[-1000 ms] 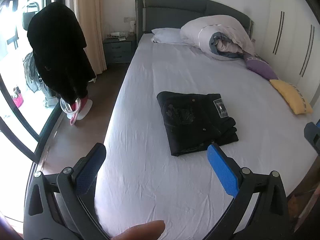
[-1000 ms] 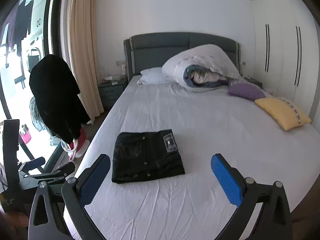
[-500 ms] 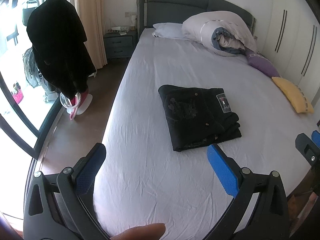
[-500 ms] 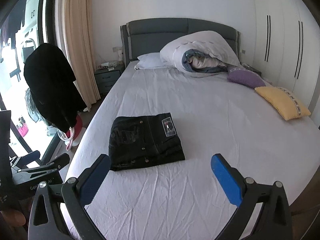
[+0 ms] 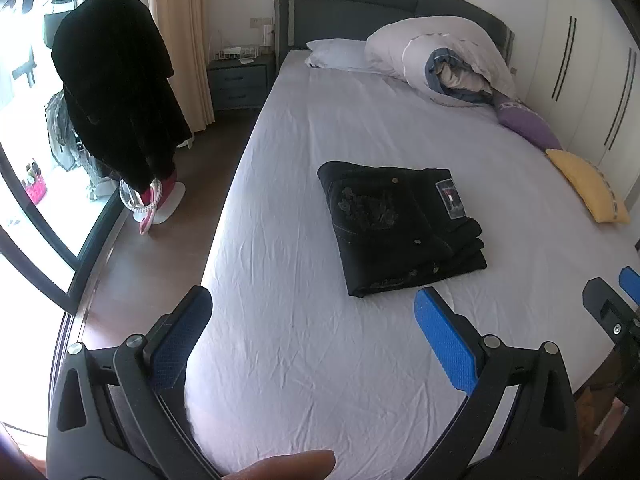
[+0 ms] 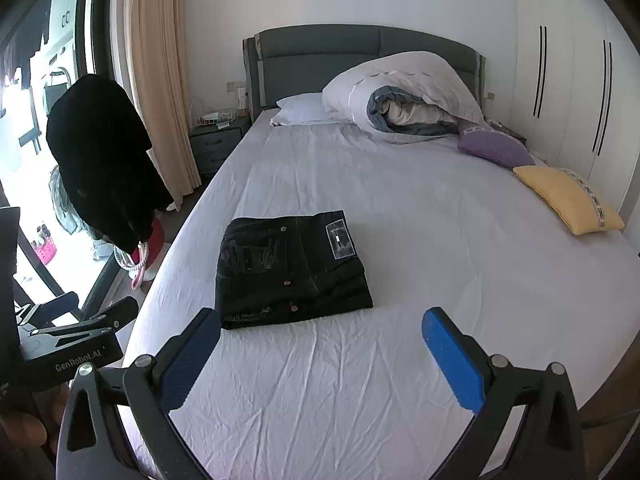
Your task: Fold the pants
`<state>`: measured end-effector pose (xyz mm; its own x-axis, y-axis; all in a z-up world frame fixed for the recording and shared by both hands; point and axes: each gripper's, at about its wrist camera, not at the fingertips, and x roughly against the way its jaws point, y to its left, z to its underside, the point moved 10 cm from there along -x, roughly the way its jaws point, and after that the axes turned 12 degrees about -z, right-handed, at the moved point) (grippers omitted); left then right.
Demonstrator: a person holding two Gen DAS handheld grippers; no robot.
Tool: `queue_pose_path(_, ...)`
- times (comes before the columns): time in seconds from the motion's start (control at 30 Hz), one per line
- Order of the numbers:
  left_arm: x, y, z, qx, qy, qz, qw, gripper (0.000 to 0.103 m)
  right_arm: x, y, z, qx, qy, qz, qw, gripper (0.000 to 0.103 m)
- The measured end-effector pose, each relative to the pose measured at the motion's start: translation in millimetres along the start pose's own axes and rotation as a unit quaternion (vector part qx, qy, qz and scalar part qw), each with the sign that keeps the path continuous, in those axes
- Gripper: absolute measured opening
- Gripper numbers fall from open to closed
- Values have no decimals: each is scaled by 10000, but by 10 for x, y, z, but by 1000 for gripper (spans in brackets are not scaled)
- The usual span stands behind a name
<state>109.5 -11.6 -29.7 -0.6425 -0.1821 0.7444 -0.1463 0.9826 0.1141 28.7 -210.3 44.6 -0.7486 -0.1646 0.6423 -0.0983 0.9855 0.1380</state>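
In your left wrist view, your left gripper (image 5: 310, 320) hangs spread and empty, now backed off from the folded pants (image 5: 400, 228) on the bed (image 5: 320, 380). In your right wrist view, your right gripper (image 6: 320, 340) is likewise spread and empty; the fold looks finished.

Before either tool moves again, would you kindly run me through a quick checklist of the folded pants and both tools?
1. Pants folded into a compact stack: ok.
2. Pants lying fully on the bed sheet, away from its edges: ok.
3. Left tool open and empty: ok.
4. Right tool open and empty: ok.
5. Both tools clear of the pants, not touching: ok.
6. Layers underneath even and flat: cannot tell; edges look slightly staggered on one side.
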Motion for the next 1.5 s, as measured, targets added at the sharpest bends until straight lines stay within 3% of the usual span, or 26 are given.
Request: queue_pose_path(1.5,-78,-22,73,-18,38,-11,10000,103,-108,5,107,-49,115,-40,9999,103)
